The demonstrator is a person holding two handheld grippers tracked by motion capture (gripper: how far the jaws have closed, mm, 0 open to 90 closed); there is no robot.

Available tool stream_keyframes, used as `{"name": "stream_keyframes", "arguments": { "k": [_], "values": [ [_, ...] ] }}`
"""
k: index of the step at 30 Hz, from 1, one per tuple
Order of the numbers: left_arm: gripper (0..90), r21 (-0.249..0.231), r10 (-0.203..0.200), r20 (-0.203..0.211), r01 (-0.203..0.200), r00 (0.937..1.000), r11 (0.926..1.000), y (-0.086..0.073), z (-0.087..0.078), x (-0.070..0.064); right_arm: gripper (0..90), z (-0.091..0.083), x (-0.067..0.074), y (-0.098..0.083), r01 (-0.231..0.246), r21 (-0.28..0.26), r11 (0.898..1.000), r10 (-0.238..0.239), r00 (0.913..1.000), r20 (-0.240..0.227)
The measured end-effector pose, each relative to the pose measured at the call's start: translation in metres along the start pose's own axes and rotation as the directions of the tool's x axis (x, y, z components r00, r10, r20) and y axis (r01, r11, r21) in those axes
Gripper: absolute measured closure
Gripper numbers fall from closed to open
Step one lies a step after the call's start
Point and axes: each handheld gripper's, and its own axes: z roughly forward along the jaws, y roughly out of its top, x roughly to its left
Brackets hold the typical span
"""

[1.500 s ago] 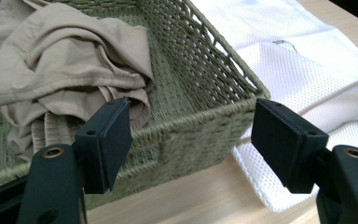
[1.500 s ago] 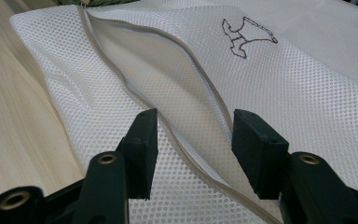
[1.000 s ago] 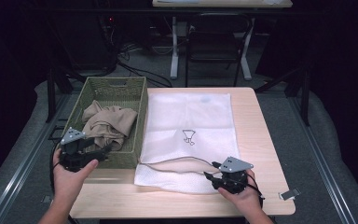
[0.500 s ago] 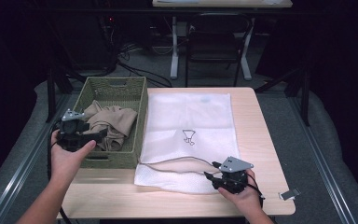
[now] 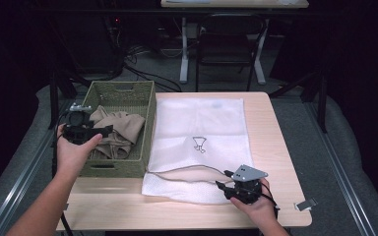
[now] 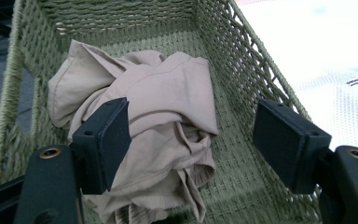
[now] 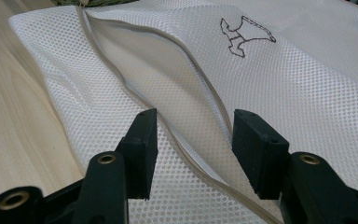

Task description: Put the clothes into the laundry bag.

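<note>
My left gripper [image 5: 109, 129] has come away from the near corner of the green woven basket [image 5: 150, 123] and now hangs farther back over its left rim, jaws spread with nothing between them, pointing at the crumpled beige cloth garment [image 6: 144, 135] lying loose in the basket's bottom. I take that as lining up for a grab. My right gripper [image 7: 193, 140] has not moved: it sits low at the near edge of the white mesh laundry bag [image 5: 202, 123] on the wooden tabletop [image 5: 270, 132], jaws apart astride the gaping zipper seam [image 7: 182, 144], not pinching it. The basket walls hem the garment in closely, so I would drop in from above; the bag's mouth faces me, open.
</note>
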Motion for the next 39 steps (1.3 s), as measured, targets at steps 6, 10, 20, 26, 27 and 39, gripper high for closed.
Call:
{"name": "stream_keyframes", "arguments": {
  "k": [6, 10, 20, 26, 27, 39],
  "values": [
    [27.6, 0.004, -0.032, 0.006, 0.032, 0.9995, 0.9995, 0.009, 0.007, 0.003, 50.7, 0.000, 0.000, 0.000, 0.000, 0.000, 1.000, 0.000, 1.0000, 0.000],
    [27.6, 0.021, -0.064, 0.023, 0.064, 0.9977, 0.9978, 0.014, 0.013, 0.005, 50.7, 0.000, 0.000, 0.000, 0.000, 0.000, 1.000, 0.000, 1.0000, 0.000],
    [27.6, 0.047, -0.105, -0.003, 0.105, 0.9945, 0.9934, 0.026, 0.030, 0.010, 50.7, 0.000, 0.000, 0.000, 0.001, 0.000, 1.000, -0.001, 1.0000, -0.001],
    [27.6, 0.064, -0.142, -0.005, 0.142, 0.9899, 0.9878, 0.031, 0.038, 0.015, 50.7, 0.000, 0.000, 0.000, 0.000, 0.001, 1.000, 0.000, 1.0000, -0.003],
    [27.7, 0.074, -0.143, -0.002, 0.143, 0.9897, 0.9869, 0.032, 0.039, 0.015, 50.7, 0.000, 0.000, 0.000, 0.001, 0.001, 1.000, -0.001, 1.0000, -0.003],
    [27.6, 0.106, -0.174, -0.022, 0.175, 0.9845, 0.9788, 0.035, 0.059, 0.018, 50.7, 0.000, 0.000, 0.000, 0.001, 0.001, 1.000, -0.001, 1.0000, -0.004]
  ]
}}
